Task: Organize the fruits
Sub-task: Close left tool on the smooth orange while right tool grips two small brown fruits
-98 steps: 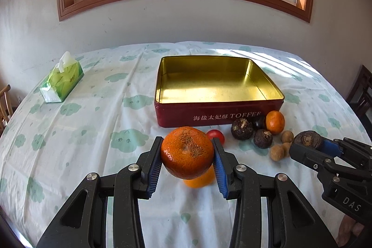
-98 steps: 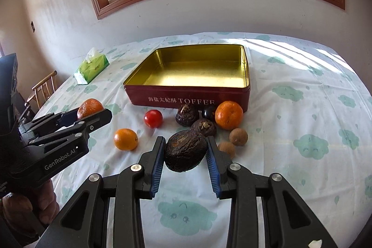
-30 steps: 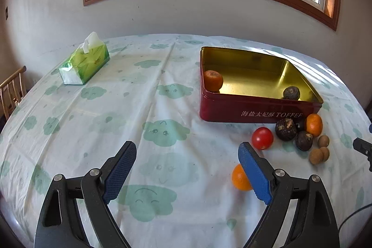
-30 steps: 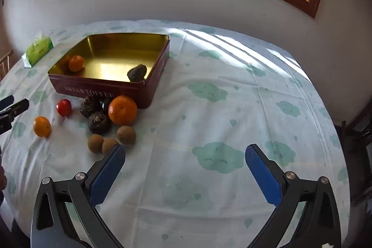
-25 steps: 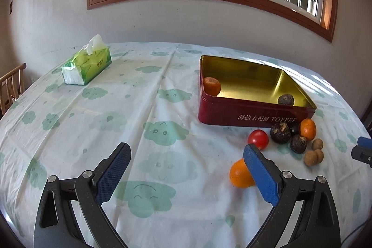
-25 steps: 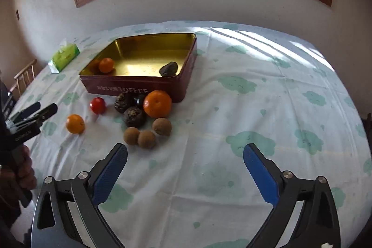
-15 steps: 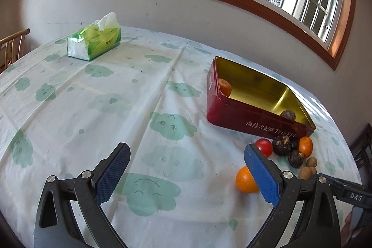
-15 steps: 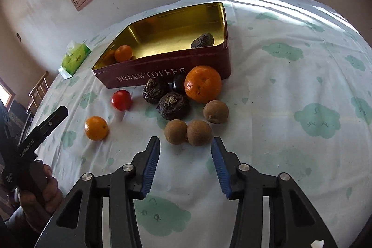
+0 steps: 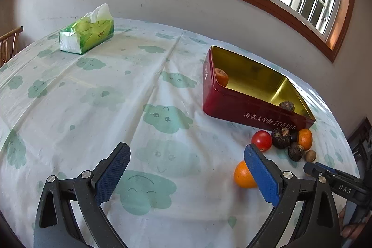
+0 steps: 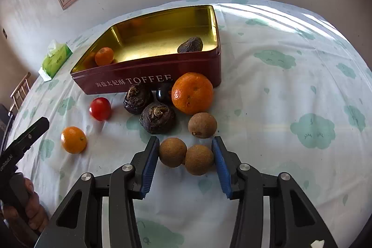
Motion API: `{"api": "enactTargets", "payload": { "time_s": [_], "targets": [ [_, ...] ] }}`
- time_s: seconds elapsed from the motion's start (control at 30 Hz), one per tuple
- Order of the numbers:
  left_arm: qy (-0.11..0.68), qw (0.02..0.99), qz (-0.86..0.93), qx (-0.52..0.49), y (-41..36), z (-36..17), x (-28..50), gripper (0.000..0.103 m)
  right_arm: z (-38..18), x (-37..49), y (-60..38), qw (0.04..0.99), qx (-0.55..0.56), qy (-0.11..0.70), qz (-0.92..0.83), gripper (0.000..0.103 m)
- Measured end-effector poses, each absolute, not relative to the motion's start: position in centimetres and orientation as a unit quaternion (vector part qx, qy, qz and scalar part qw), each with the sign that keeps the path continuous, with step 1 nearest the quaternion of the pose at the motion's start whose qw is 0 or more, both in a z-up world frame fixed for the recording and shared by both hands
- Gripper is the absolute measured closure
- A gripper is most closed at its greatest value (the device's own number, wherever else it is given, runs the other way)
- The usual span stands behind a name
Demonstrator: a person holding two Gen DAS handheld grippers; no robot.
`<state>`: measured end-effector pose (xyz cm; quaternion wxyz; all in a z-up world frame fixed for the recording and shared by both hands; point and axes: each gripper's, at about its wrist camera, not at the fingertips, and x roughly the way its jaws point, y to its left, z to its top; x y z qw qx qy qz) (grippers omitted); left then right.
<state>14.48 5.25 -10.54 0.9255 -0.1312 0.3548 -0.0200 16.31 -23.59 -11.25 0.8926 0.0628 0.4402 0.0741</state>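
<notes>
Straddling two brown fruits [image 10: 186,156] on the surface [image 10: 290,90], the right claw [image 10: 185,160] stands narrowly parted; the left claw [image 9: 186,174] gapes wide, holding nothing.

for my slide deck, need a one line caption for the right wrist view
Open right gripper brackets two brown longans on the tablecloth, beside more fruit before a red toffee tin.

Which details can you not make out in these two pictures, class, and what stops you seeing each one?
- Small orange, left wrist view: its right side is hidden behind a finger of the left tongs.
- Orange in the tin, left wrist view: lower half hidden by the tin wall.
- Right tongs, right wrist view: whether the pads touch the two brown fruits is unclear.
</notes>
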Motion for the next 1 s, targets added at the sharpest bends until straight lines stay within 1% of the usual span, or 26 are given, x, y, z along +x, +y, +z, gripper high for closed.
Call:
{"api": "enactTargets", "payload": {
  "time_s": [0.07, 0.2, 0.33, 0.43, 0.57, 0.6, 0.63, 0.7, 0.73, 0.77, 0.8, 0.83, 0.9, 1.0],
  "targets": [
    [0.355, 0.928, -0.037, -0.108, 4.4, -10.3, 14.4, 0.005, -11.4, 15.2, -24.3, 0.897, 0.063, 0.433, 0.063, 0.059],
    [0.334, 0.940, -0.069, -0.028, 1.2, -9.2, 14.0, 0.005, -11.6, 14.1, -25.4, 0.905, 0.054, 0.419, 0.037, 0.059],
    [0.349, 0.933, -0.081, -0.015, -0.6, -9.2, 15.1, 0.005, -11.7, 14.1, -25.4, 0.910, 0.051, 0.411, 0.030, 0.059],
    [0.385, 0.919, -0.083, -0.013, -1.1, -10.1, 16.5, 0.005, -11.8, 14.0, -25.4, 0.911, 0.051, 0.408, 0.032, 0.059],
    [0.396, 0.915, -0.072, -0.005, -1.6, -10.5, 17.0, 0.005, -11.8, 14.0, -25.4, 0.912, 0.053, 0.405, 0.031, 0.059],
    [0.401, 0.913, -0.070, 0.000, -1.9, -10.6, 17.0, 0.007, -11.8, 14.0, -25.4, 0.912, 0.054, 0.405, 0.032, 0.059],
    [0.405, 0.912, -0.068, 0.006, -2.1, -10.8, 17.0, 0.013, -11.8, 14.0, -25.4, 0.912, 0.055, 0.404, 0.032, 0.059],
    [0.413, 0.908, -0.074, 0.007, -2.4, -11.2, 17.0, 0.021, -11.9, 14.0, -25.4, 0.912, 0.055, 0.404, 0.032, 0.059],
    [0.417, 0.905, -0.082, 0.005, -2.6, -11.3, 17.1, 0.031, -11.9, 14.0, -25.3, 0.913, 0.053, 0.404, 0.030, 0.059],
    [0.420, 0.903, -0.092, 0.007, -2.9, -11.5, 17.0, 0.038, -11.9, 14.1, -25.2, 0.913, 0.051, 0.405, 0.029, 0.058],
    [0.427, 0.899, -0.096, 0.014, -3.3, -11.8, 17.0, 0.057, -11.9, 14.1, -25.1, 0.913, 0.047, 0.405, 0.027, 0.058],
    [0.431, 0.898, -0.088, 0.028, -3.8, -12.1, 17.0, 0.061, -11.9, 14.1, -25.0, 0.913, 0.044, 0.405, 0.025, 0.058],
    [0.419, 0.904, -0.080, 0.036, -4.0, -11.9, 16.5, 0.061, -11.9, 14.2, -24.8, 0.913, 0.038, 0.406, 0.022, 0.058],
    [0.423, 0.903, -0.066, 0.017, -3.2, -12.0, 16.7, 0.061, -12.0, 14.2, -24.6, 0.913, 0.029, 0.407, 0.017, 0.058]
  ]
}}
